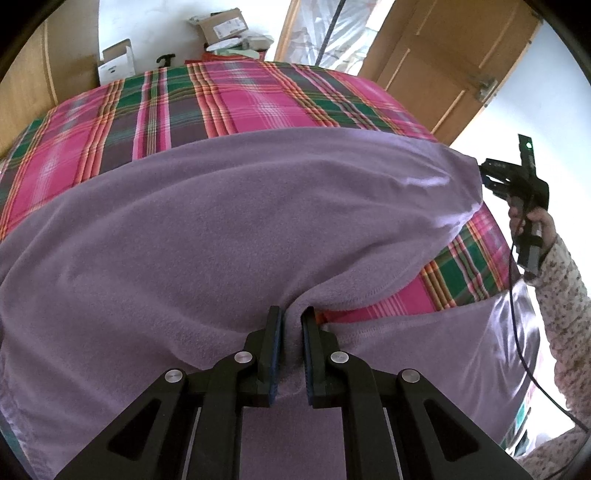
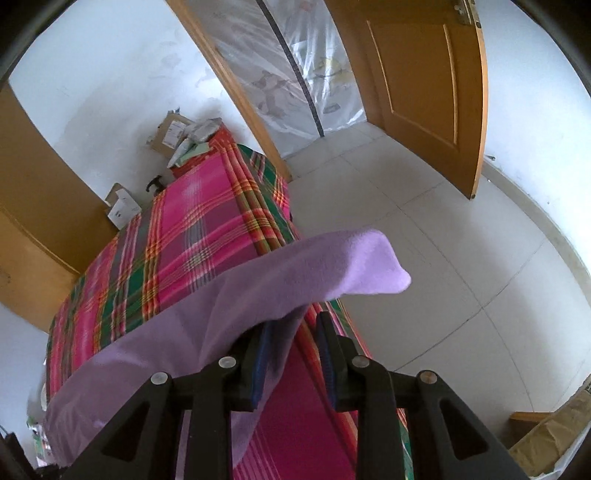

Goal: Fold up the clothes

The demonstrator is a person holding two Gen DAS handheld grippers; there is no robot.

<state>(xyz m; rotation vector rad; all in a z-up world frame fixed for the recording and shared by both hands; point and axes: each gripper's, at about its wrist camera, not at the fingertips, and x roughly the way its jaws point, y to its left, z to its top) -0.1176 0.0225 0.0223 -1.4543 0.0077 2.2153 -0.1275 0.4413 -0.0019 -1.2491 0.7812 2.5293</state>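
Note:
A purple fleece garment (image 1: 240, 221) hangs stretched above a bed with a pink and green plaid sheet (image 1: 221, 99). My left gripper (image 1: 291, 325) is shut on a bunched fold along its near hemmed edge. The right gripper (image 1: 487, 177), held by a hand (image 1: 532, 218) in a flowered sleeve, pinches the far right corner and pulls the cloth taut. In the right wrist view the garment (image 2: 166, 350) runs between the fingers of the right gripper (image 2: 293, 332). It lies against the left pad, and its tip sticks out beyond, over the bed's edge (image 2: 273, 206).
Cardboard boxes (image 1: 221, 26) and a white box (image 1: 116, 62) stand past the bed's far end, against the wall. A wooden door (image 2: 424, 92) hangs ajar to the right, over pale floor tiles (image 2: 424, 258). Wooden furniture (image 1: 37, 74) flanks the left side. Another carton (image 2: 546, 435) sits low right.

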